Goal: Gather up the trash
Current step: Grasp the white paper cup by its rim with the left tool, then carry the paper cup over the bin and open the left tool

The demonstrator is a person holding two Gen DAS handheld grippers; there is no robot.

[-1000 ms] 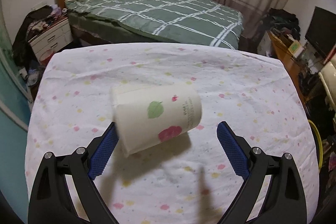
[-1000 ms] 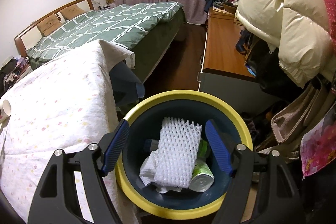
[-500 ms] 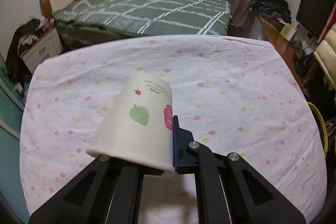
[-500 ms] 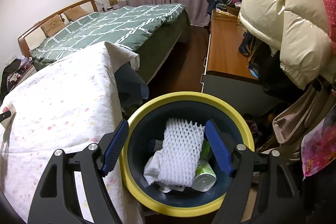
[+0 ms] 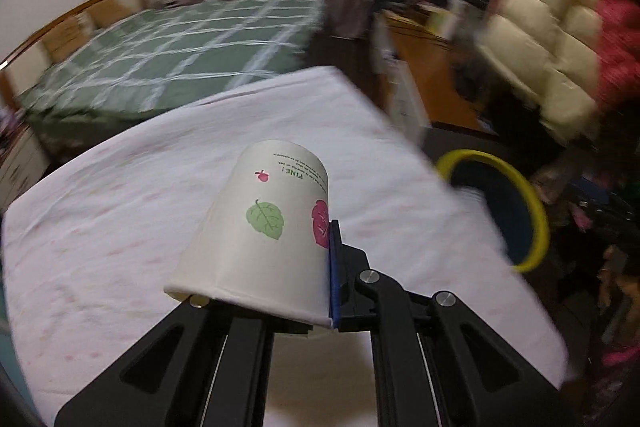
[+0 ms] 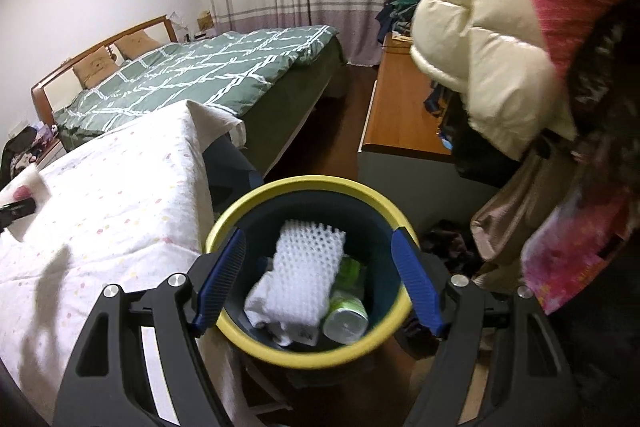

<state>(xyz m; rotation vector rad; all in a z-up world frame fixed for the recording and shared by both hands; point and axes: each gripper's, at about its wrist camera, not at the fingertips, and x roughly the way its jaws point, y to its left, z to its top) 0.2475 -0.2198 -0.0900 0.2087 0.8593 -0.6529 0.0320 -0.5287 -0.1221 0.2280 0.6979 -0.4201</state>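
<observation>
Bedroom, with a tabletop (image 5: 120,227) under dotted white cloth. Left gripper (image 5: 316,291) jaws pinched tight on the flattened rim of a paper cup (image 5: 260,227), carried above the cloth (mid-transfer, judging by blur). Right gripper (image 6: 320,275) jaws wide, empty, over the yellow-rimmed bin (image 6: 256,211). Next: over the bin, then release. Beyond, green-quilted bed (image 6: 208,75).

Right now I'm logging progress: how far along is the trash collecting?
Done: foam net, tissue and green can lie in the yellow-rimmed bin. In hand: left tongs pinch the flattened paper cup above the tablecloth. Left: dropping it in. Right tongs are open, empty.
</observation>
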